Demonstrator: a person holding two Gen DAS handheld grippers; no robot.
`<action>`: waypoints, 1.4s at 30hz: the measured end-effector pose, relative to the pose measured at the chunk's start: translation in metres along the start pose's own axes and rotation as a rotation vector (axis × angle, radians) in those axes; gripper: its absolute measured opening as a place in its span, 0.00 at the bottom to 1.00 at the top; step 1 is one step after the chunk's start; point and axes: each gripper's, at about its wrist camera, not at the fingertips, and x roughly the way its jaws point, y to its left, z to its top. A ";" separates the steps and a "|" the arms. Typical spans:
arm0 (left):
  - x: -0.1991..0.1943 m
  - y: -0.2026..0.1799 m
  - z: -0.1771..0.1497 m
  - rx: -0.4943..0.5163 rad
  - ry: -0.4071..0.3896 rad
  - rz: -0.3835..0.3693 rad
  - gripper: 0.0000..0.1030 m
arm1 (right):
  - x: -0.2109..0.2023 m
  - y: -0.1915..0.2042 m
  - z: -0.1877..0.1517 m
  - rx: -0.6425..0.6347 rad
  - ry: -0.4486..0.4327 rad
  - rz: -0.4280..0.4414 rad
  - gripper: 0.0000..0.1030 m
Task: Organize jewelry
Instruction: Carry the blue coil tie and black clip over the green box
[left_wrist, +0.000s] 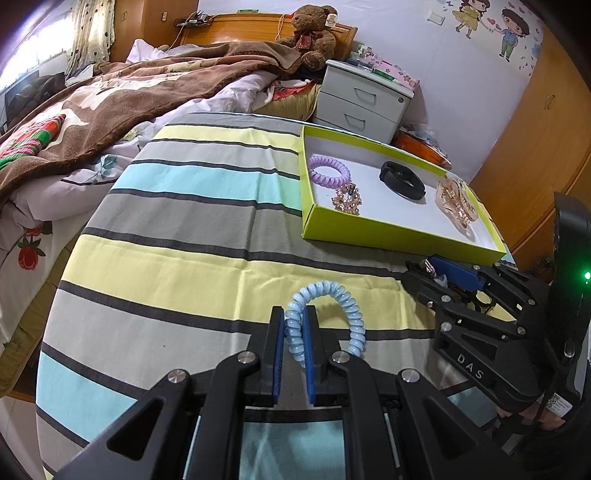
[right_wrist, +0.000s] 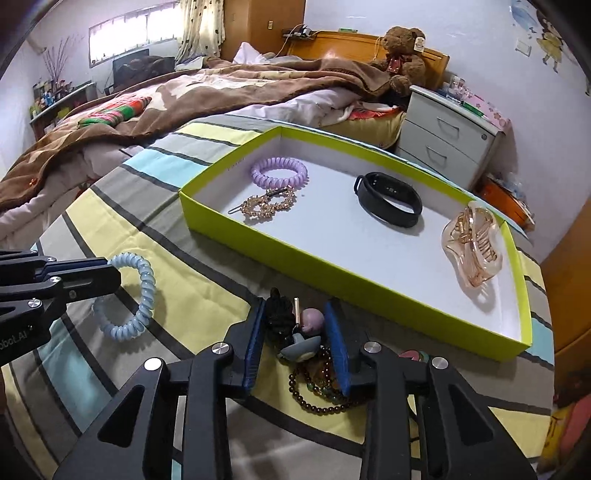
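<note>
A striped cloth (left_wrist: 177, 221) in grey, yellow and pale blue covers the surface in front, and behind it lies a bed with a rumpled brown blanket (left_wrist: 122, 92) over white floral bedding. A brown teddy bear (left_wrist: 314, 33) sits against the wooden headboard (left_wrist: 236, 27), just beside a white bedside cabinet (left_wrist: 364, 99) with two drawers and small clutter on top. Cartoon stickers (left_wrist: 491, 26) of children decorate the wall, and a spotted curtain (right_wrist: 201, 26) hangs by the window.

A striped cloth (right_wrist: 207, 236) covers the counter — on it lie a green tray (right_wrist: 332, 258), a blue coil band (right_wrist: 142, 291), a bead bracelet (right_wrist: 314, 395) and a small ornament pile (right_wrist: 295, 328).
</note>
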 end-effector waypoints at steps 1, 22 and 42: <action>0.000 0.000 0.000 0.001 0.000 0.000 0.10 | 0.000 0.000 0.000 0.004 -0.002 0.005 0.29; -0.023 -0.012 0.012 0.028 -0.046 0.004 0.10 | -0.041 -0.013 0.010 0.075 -0.118 0.051 0.27; -0.025 -0.040 0.076 0.076 -0.107 -0.044 0.10 | -0.058 -0.057 0.033 0.149 -0.171 -0.009 0.27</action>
